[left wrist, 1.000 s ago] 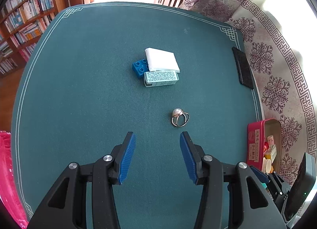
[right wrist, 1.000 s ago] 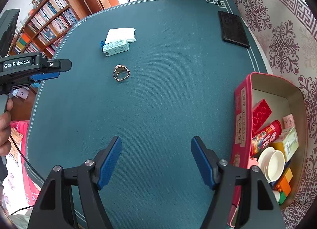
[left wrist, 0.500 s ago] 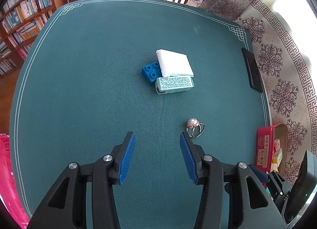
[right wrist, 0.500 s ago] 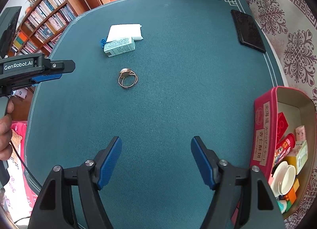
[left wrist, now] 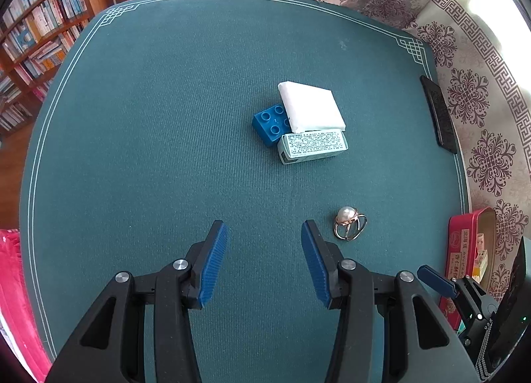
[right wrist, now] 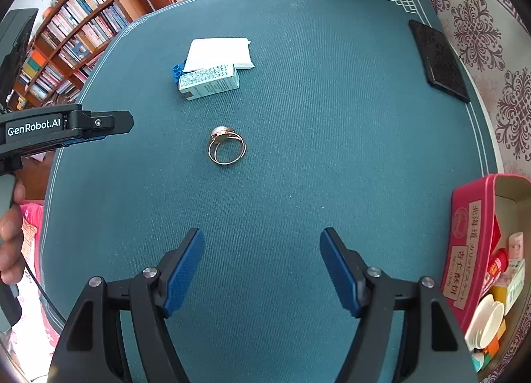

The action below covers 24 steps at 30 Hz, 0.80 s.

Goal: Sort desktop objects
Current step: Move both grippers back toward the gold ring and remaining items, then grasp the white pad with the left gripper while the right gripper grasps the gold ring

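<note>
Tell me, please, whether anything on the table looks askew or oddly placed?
Yes: the white packet lies tilted, propped partly on the blue brick and touching the printed box. The pearl ring lies alone.

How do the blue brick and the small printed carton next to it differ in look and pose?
The blue brick is plain studded plastic; the printed carton is pale cardboard covered in small text. The white packet lies partly over the brick, while the carton's top is uncovered. The carton is longer than the brick. Both rest on the green mat in one tight cluster, untouched by either gripper.
</note>
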Available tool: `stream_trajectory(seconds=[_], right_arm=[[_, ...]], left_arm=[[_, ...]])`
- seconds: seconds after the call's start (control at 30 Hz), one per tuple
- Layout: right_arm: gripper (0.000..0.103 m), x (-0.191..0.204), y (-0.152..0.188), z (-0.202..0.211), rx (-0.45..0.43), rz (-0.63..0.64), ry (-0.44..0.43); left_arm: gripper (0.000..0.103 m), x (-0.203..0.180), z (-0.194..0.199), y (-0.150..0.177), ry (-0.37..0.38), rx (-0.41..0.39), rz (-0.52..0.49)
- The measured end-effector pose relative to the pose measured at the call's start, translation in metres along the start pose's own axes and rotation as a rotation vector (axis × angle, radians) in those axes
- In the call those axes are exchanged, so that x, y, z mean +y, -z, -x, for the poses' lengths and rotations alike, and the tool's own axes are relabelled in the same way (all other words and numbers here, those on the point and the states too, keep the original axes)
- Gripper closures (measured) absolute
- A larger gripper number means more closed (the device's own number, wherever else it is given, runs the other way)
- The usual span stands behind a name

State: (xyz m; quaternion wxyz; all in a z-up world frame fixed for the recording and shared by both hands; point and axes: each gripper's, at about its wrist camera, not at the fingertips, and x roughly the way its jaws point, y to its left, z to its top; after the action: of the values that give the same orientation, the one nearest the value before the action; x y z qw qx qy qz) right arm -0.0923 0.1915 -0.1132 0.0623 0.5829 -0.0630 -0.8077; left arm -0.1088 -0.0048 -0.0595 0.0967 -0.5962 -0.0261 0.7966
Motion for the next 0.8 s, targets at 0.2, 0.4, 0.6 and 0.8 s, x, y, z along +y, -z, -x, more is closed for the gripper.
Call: stream_trajectory(seconds=[0.2,0.4,0.6,0.8], right_arm=[[0.025,0.004,-0.010,-0.009,0.000,-0.001,-0.002],[0.024,0.005,-0.018,-0.021,0.009,-0.006,-0.002],[0.024,0.007,-0.028,-0.028,0.005,-0.012,-0.008],[0.025,0.005,-0.032,-0.032,0.005,-0.025,-0.010]], left_arm=[[0.053,0.004,-0.009,-0.007,-0.007,0.010,0.002],[0.053,0.006,-0.016,-0.018,0.005,0.016,0.002],[0.053,0.000,-0.021,-0.040,0.048,0.009,-0.009],[0.053,-0.014,-0.026,-0.065,0.058,-0.017,-0.056]])
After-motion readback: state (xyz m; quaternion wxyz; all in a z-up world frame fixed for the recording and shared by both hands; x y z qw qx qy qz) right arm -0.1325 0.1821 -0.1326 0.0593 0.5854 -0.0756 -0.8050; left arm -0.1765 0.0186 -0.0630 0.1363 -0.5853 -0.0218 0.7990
